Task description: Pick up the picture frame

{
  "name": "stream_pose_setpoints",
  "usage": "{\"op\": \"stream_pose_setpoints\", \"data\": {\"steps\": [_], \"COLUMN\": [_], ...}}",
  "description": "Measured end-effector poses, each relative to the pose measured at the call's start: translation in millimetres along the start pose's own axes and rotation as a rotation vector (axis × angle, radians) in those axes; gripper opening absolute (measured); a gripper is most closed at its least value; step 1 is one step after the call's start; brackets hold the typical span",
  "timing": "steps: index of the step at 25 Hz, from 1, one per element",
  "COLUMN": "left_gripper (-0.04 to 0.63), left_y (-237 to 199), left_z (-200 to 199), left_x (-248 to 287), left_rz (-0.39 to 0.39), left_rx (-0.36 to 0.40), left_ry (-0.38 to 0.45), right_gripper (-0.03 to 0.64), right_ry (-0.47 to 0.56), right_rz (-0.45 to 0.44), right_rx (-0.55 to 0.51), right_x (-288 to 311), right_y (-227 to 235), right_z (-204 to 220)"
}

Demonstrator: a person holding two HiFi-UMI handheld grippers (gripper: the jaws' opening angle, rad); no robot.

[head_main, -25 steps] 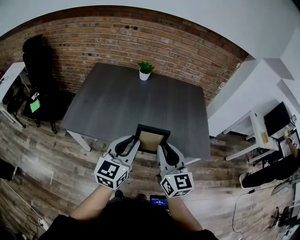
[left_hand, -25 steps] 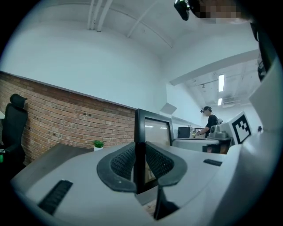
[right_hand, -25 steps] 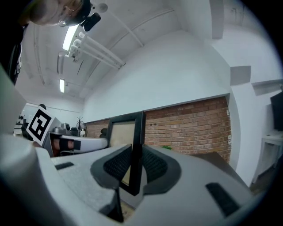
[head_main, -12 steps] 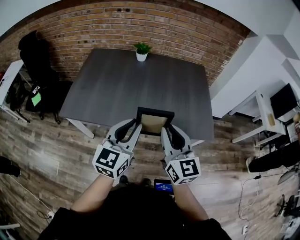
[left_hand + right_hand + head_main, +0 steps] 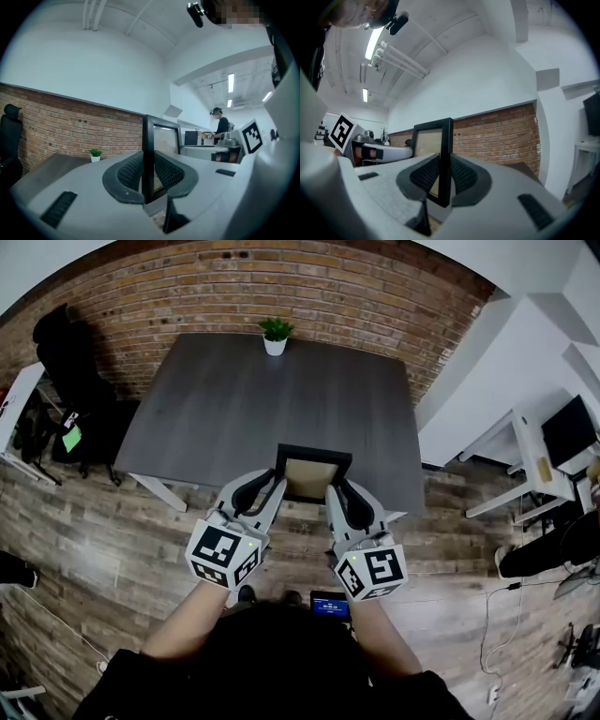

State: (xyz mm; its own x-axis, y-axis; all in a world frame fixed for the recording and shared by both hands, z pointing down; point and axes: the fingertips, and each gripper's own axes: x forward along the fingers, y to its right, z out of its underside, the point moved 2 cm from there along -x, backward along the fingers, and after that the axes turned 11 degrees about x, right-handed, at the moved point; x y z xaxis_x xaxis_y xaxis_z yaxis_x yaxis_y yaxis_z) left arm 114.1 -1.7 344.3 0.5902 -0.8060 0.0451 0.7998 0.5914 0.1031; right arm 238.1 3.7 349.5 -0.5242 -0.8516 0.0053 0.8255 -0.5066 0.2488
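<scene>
Head view, nearest first: why a grip on each side? asks one.

The other answers: The left gripper is clamped on the picture frame at its left rail and the right gripper at its right rail, likely so the upright frame cannot twist.

Where is it?

Over the dark table's near edge. Whether it is clear of the top does not show. The potted plant stands well beyond.

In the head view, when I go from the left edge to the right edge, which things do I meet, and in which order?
black office chair → left tongs → picture frame → right tongs → white desk
</scene>
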Motion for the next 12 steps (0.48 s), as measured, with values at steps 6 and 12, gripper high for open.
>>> {"op": "stream_pose_setpoints", "data": {"steps": [6,12], "left_gripper": [0.064,0.064], "left_y": [12.1,31.5], "left_z": [-1.0,3.6], "left_x": [13.1,26.6], "left_rz": [-0.006,-0.014], "left_rx": [0.004,0.001], "left_ry": [-0.007,-0.020], "right_gripper": [0.075,0.075], "right_ry": [0.003,-0.004], "right_rz": [-0.014,-0.029], "right_rx": [0.007,0.016], "right_x": [-4.8,-15.3], "right_y": [17.2,39.1], "right_z": [-3.7,-2.3]}}
